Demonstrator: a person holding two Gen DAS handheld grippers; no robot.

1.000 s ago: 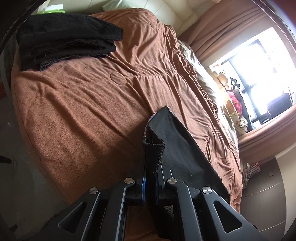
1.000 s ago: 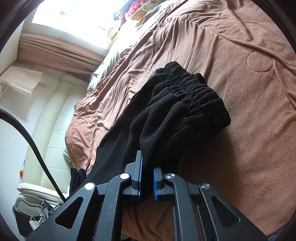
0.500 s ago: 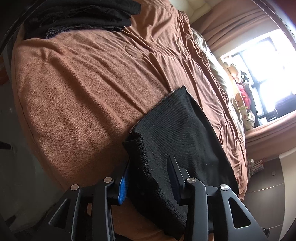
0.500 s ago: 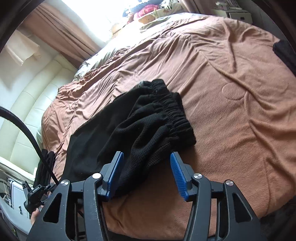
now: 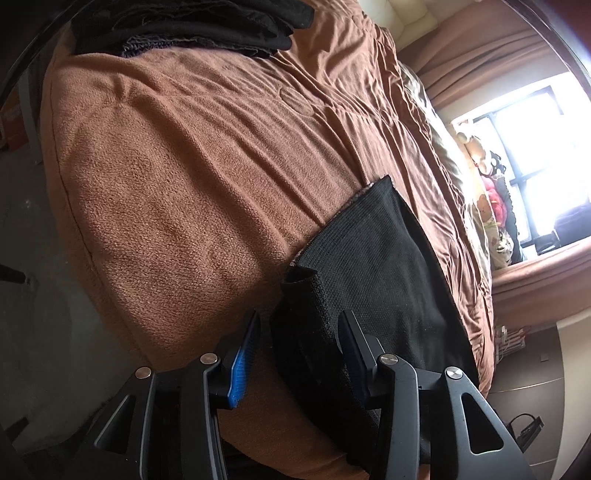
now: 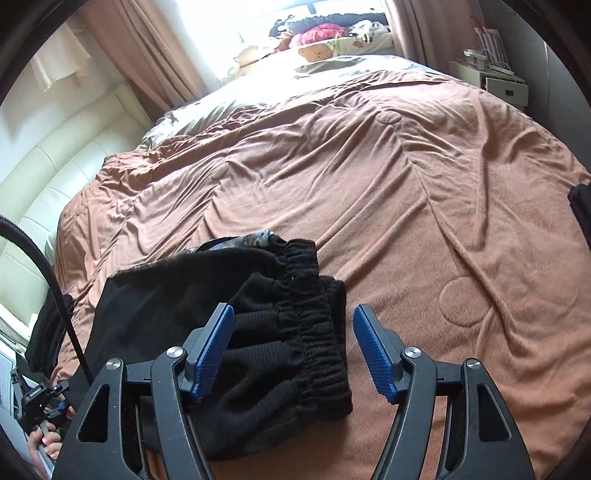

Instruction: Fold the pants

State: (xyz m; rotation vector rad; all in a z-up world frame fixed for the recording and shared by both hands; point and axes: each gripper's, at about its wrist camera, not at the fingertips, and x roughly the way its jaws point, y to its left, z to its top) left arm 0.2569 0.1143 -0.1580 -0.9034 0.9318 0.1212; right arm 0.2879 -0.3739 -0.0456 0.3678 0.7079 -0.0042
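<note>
The left gripper (image 5: 299,354) is opening; a cuff of the black pants (image 5: 373,273) stands between its blue pads, loose, neither pad pressing it. The right gripper (image 6: 293,349) is opening too, its pads clear on either side of the bunched waistband (image 6: 314,332). The pants lie on the brown bedspread (image 6: 406,177). Beyond, folded dark clothes (image 5: 192,26) sit at the bed's far end.

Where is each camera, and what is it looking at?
Left wrist: rides the left gripper, looks down its opening fingers at the pants' leg end on the brown bed.
Right wrist: rides the right gripper, jaws opening over the pants' waistband; a hand shows.
Both share pants, bed.
</note>
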